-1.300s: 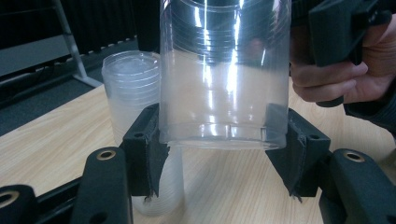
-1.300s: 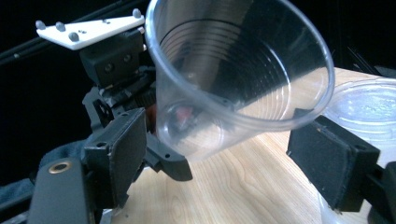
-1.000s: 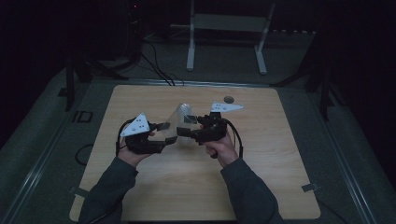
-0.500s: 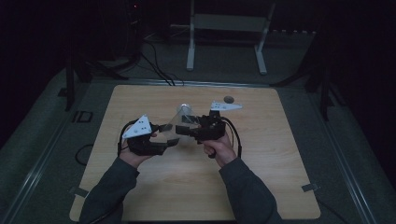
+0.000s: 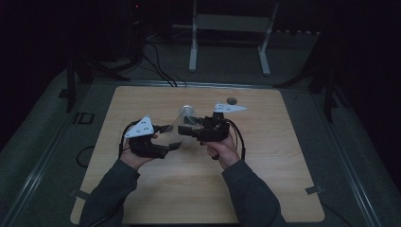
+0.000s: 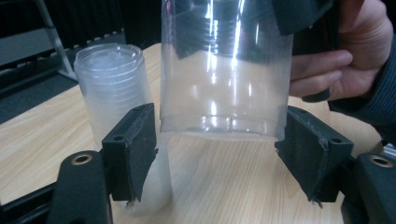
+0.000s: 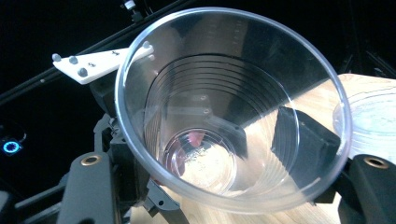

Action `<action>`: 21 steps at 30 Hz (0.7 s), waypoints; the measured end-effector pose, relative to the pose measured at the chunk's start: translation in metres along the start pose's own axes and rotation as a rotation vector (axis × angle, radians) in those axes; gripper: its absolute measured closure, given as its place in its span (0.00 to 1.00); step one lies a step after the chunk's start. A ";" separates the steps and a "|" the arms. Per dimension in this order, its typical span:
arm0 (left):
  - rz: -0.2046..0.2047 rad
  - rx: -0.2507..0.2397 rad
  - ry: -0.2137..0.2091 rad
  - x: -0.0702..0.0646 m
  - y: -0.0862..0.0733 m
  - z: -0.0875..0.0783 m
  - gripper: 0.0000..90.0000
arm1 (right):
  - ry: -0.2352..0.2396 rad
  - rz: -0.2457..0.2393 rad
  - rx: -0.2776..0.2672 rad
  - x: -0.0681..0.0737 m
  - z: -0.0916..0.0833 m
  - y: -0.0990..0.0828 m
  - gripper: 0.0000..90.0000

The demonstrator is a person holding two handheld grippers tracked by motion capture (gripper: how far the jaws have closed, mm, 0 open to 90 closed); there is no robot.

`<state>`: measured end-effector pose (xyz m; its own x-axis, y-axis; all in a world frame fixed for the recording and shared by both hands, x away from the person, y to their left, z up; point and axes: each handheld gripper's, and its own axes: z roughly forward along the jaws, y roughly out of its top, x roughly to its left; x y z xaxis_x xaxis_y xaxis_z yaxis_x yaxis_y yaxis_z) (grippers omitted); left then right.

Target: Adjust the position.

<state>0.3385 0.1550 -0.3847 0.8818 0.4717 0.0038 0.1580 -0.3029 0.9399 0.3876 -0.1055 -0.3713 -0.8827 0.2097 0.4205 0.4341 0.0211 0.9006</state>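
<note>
1. Clear thin plastic: a single cup (image 7: 229, 112) hangs in the air between the two grippers, just in front of the stack of cups (image 6: 114, 107) that stands on the wooden table (image 5: 283, 179).
2. Right gripper (image 5: 191, 128): its jaws have just been closing and now pinch the cup's wall, one pad inside the rim and one outside, as the right gripper view shows.
3. Left gripper (image 6: 219, 154): its jaws have just been opening. They stand spread on either side of the cup's base with a gap on each side, pads clear of the plastic.
4. Handling, as I judge it: very light, thin-walled, flexible and slick. A hard squeeze would buckle or crack the wall. The rolled rim is the stiffest part, so the right gripper's hold near the rim is the sound one; the ringed band near the base is the second choice.
5. Against the picture from a second ago: the left jaws were then shut on the cup and the right jaws stood wide. Now the hold has passed from left to right. Both hands sit at much the same spot by the stack.
6. A small dark round thing (image 5: 231, 100) lies beyond the stack, near the table's far edge.
</note>
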 end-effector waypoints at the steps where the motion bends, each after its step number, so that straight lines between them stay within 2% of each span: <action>1: -0.002 0.005 0.001 0.000 0.000 0.000 0.32 | -0.005 -0.007 0.004 0.000 0.000 0.000 0.36; 14: -0.047 0.035 -0.013 0.003 0.002 -0.002 0.30 | -0.053 -0.067 0.051 0.005 -0.001 0.001 0.35; 21: -0.051 0.047 -0.031 0.004 0.002 -0.003 0.30 | -0.065 -0.081 0.079 0.005 -0.002 0.002 0.35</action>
<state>0.3413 0.1592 -0.3812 0.8853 0.4618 -0.0551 0.2230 -0.3176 0.9216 0.3836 -0.1060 -0.3676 -0.9031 0.2674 0.3360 0.3766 0.1175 0.9189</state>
